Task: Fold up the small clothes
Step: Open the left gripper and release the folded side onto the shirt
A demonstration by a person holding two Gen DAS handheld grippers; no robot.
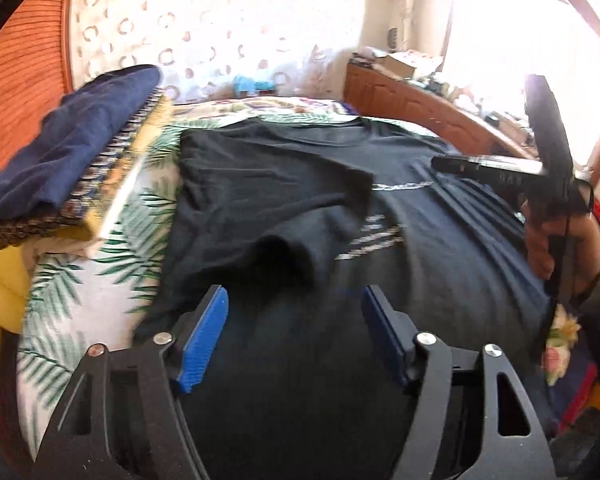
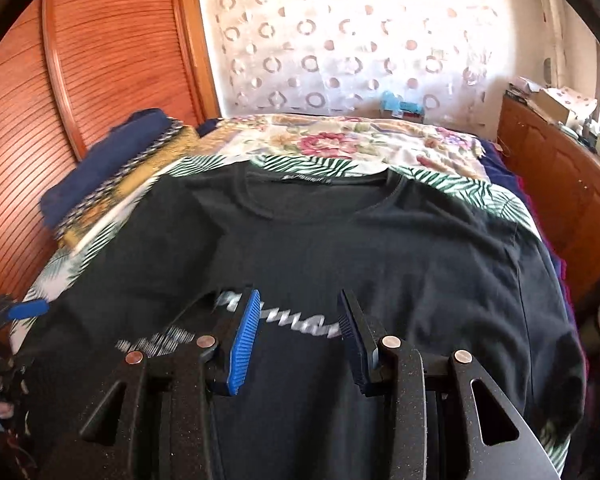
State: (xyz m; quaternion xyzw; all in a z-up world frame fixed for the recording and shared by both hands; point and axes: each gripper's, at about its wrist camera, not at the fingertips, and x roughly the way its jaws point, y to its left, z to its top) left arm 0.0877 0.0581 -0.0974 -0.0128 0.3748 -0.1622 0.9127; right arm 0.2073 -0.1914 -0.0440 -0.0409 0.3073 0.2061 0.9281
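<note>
Shirt: black cotton T-shirt with silver chest lettering (image 2: pixel 340 248) is lying flat on the leaf-print bedsheet (image 1: pixel 100 280), collar away, left sleeve folded inward.
Left gripper (image 1: pixel 294 334): hovering spread, empty.
Right gripper (image 2: pixel 296 336): hovering spread, empty, nearer the unfolded right sleeve.

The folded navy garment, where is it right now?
The folded navy garment tops a pile of folded clothes at the bed's left edge, left of the black T-shirt and beside the wooden slatted door.
</note>
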